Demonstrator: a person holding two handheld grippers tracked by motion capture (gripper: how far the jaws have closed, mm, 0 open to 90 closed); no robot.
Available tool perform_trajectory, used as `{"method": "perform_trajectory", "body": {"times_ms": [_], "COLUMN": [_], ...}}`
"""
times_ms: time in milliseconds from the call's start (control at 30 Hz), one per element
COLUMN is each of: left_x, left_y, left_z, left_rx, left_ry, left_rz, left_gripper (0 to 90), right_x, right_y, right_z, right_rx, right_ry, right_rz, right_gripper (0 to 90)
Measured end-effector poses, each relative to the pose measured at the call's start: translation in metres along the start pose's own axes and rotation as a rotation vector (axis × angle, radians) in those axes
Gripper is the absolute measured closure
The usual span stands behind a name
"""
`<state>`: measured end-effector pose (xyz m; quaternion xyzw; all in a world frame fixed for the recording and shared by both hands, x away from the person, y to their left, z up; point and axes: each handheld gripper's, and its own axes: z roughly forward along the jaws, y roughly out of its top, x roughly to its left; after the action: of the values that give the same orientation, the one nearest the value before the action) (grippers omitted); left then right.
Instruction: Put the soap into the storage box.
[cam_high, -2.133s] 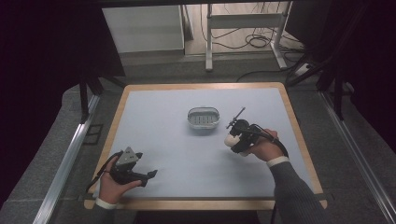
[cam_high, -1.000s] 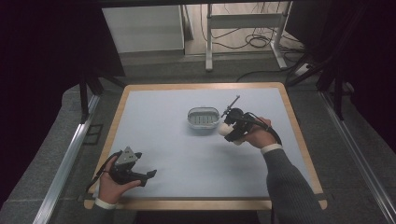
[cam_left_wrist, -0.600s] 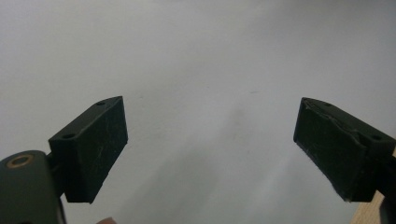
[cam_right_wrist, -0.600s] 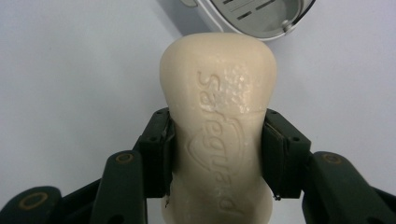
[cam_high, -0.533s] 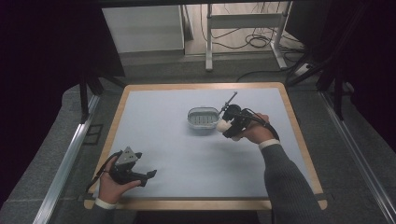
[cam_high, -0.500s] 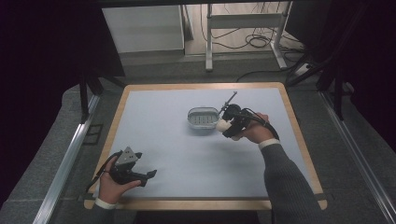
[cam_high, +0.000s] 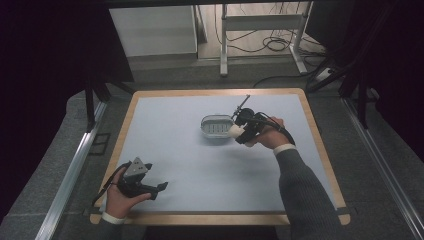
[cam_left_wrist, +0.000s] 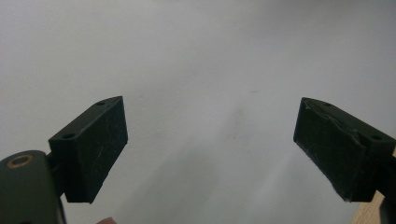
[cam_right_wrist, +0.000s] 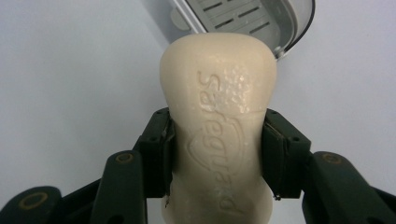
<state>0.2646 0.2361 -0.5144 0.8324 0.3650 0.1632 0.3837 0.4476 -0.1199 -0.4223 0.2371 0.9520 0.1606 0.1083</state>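
So the right gripper (cam_right_wrist: 217, 154) is clamped on a cream-coloured waisted bar of soap with embossed lettering (cam_right_wrist: 218, 135), jaws pinching it right at the narrow middle, which makes sense since that's where it's least likely to squirt out. In the high view the soap (cam_high: 233, 131) sits just at the near-right rim of the small oval grey soap dish with a slotted drain floor (cam_high: 216, 126), so my guess is it's about to be laid in there. Whether soap and rim are touching, can't tell.

The left gripper (cam_high: 159, 187) is parked at the near-left corner of the pale blue desk with a wooden border (cam_high: 170, 150), jaws spread wide, nothing between them, well apart from the dish.

Compared with two seconds back, the right hand (cam_high: 267, 135) has moved forward and left, from right of the dish to right up against it. Left one hasn't budged.
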Motion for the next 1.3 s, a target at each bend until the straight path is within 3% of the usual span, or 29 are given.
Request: {"method": "perform_trajectory", "body": {"times_ms": [400,700,1300], "left_x": [0.0,0.0,0.0], "left_y": [0.0,0.0,0.0], "left_z": [0.0,0.0,0.001], "left_rx": [-0.004,0.0,-0.001], "left_ry": [-0.002,-0.005,-0.009], "left_rz": [-0.003,0.002,0.002], "left_gripper": [10.4,10.4,10.4], "right_x": [-0.004,-0.009,-0.017], "right_y": [0.015,0.023,0.041], "right_z": [0.002,0.003,0.017], "right_rx": [0.001,-0.006,-0.006], "right_ry": [-0.01,-0.007,0.003], "right_rz": [-0.029,-0.026,-0.048], "right_gripper": [49.9,49.9,49.9]}}
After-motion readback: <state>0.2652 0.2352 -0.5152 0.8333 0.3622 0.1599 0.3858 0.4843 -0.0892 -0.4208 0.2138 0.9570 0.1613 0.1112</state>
